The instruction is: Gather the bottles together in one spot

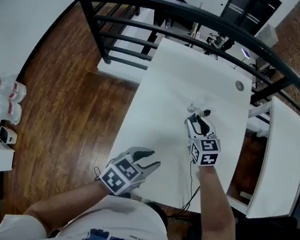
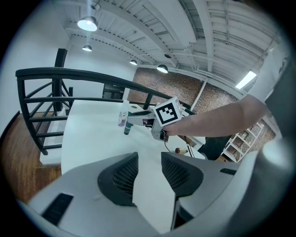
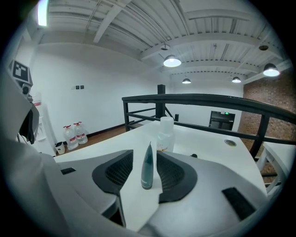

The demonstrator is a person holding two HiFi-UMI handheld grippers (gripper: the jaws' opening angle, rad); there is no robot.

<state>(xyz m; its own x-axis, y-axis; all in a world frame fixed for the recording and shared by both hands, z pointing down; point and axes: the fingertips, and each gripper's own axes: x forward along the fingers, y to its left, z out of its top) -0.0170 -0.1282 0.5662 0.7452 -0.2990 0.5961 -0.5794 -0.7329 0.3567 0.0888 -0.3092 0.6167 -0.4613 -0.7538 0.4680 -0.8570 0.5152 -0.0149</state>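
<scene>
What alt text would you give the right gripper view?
A small dark teal bottle stands upright on the white table between the right gripper's parted jaws, touching neither pad. Just beyond it stands a clear bottle with a white cap; a dark railing edges the table.

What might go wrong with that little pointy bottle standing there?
1. The pointy teal bottle stands upright, loose between the open fingers of the right gripper. It is tall and thin, so a finger brushing it on the way out might tip it over.
2. The clear white-capped bottle stands close behind it. A nudge forward might knock the two together and topple both.
</scene>
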